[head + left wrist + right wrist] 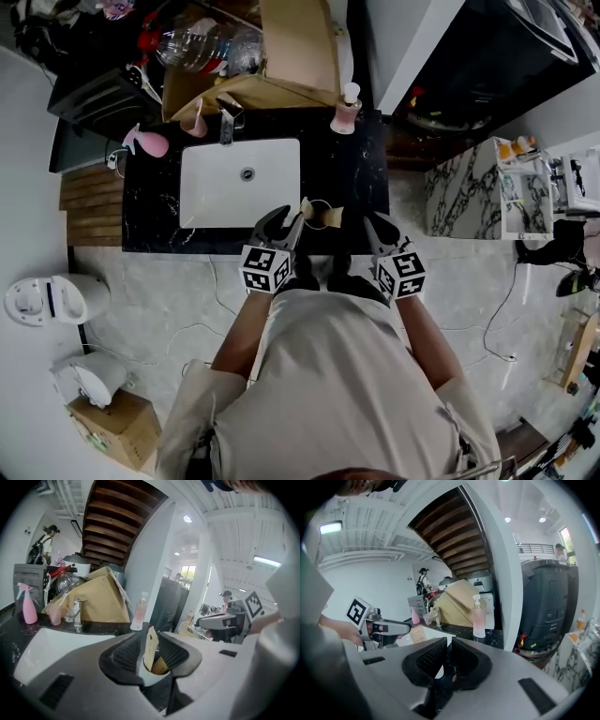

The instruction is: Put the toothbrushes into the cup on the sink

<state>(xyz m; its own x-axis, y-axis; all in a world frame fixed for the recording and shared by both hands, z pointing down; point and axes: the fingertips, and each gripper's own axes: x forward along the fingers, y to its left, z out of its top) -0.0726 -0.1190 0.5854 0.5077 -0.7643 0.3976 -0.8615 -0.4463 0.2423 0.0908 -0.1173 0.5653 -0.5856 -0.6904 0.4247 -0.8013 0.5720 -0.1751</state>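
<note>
My left claw (pixel 149 643) is part way open. Its two black pads are ribbed like little grids, and they hold nothing. Just past its tips stands the cup (pixel 151 680), which is white, round and smooth. Two toothbrush packs (pixel 150 645) stand inside it. They are flat, tan and made of card. The taller one pokes up in the gap between the pads, but as far as I can see no pad squeezes it.

My right claw (pixel 446 648) is closed. Its ribbed pads are almost together, with only a thin slit between them and nothing in it.

From above, the cup sits on the shiny black stone counter (pixel 349 178), between my two claws and nearer the left one. Both claws reach forward over the front edge of the counter and tip a little down. The forearms are stretched out side by side.

Ahead of the left claw is the white sink (pixel 216 192), a smooth box shape with round corners. Behind it is a metal tap (pixel 226 120). Far ahead of the right claw stands a pink pump bottle (pixel 346 111).
</note>
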